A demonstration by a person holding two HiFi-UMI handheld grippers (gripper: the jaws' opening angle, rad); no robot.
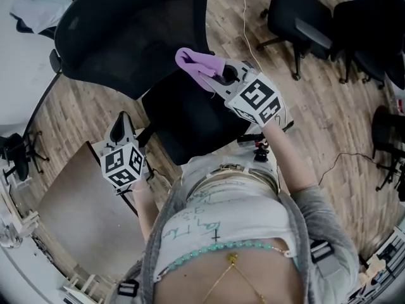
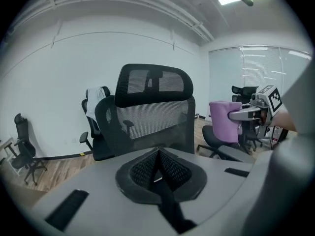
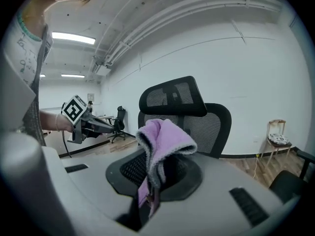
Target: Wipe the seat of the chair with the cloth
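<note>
Pinching purple cloth [image 1: 197, 64] in right gripper [image 1: 220, 76]: jaws clamped on bunched edge, rest folding over free, likely to serve as wiping pad. Cloth up in air above chair seat [image 1: 190, 122], near backrest [image 1: 120, 30], not touching seat. Left gripper [image 1: 120, 128] off seat's left edge, jaws pressed together, empty, probably parked clear of wipe path. Wiping judged not yet begun.

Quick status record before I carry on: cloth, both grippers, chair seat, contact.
cloth: purple, bunched, held up in the air
right gripper: shut on the cloth, over the rear of the chair seat
left gripper: jaws together, nothing between them, off the chair seat's left side
chair seat: black, nothing lying on it
contact: cloth not touching the chair seat
</note>
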